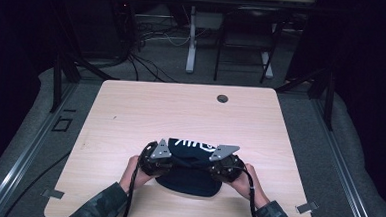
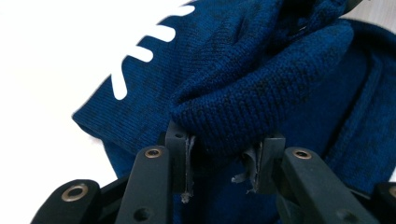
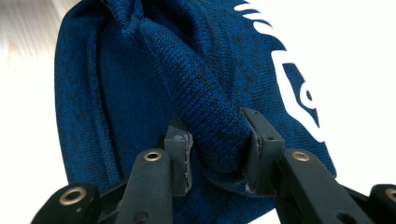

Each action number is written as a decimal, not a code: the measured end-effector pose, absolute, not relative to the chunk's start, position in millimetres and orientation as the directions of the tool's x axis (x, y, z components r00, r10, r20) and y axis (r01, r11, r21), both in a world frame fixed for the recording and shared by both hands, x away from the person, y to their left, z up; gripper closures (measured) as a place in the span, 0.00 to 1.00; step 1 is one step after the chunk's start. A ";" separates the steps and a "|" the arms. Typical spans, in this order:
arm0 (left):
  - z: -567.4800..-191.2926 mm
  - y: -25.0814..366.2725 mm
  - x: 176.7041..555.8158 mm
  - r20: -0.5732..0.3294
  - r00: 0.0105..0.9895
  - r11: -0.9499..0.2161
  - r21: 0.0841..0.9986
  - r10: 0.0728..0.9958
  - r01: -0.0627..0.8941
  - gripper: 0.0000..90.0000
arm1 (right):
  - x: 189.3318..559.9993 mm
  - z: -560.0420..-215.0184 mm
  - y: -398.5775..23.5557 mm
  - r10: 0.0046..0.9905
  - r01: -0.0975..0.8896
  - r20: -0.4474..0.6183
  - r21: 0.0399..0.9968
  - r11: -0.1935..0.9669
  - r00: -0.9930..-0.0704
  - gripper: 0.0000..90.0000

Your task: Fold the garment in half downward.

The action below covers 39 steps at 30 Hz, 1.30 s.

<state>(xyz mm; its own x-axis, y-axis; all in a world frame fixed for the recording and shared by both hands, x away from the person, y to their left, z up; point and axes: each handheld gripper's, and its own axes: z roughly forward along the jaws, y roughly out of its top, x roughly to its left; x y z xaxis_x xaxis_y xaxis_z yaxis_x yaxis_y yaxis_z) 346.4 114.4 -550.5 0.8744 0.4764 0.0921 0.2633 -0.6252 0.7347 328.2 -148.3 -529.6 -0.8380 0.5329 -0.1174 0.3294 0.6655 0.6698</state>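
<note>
A dark blue knit beanie (image 1: 190, 176) with white lettering lies near the front middle of the wooden table (image 1: 131, 110). My left gripper (image 1: 164, 163) is shut on a bunched fold of the beanie (image 2: 243, 112) at its left side, the knit pinched between both pads. At the right side my right gripper (image 1: 217, 167) is shut on another fold of the beanie (image 3: 210, 112). The two grippers face each other across the hat, a hand behind each. White print shows on the beanie's far part in both gripper views.
A round cable hole (image 1: 222, 98) sits near the table's far edge. Beyond the table stand a desk leg (image 1: 191, 43) and black frame legs (image 1: 244, 51) on grey floor, with cables. Bare tabletop lies to the left, right and far side of the hat.
</note>
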 end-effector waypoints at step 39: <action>-546.0 108.1 361.4 0.005 0.804 -0.567 0.711 0.595 0.416 0.32 | 309.5 -536.9 -148.9 0.517 0.360 -0.065 0.644 0.675 -0.854 0.39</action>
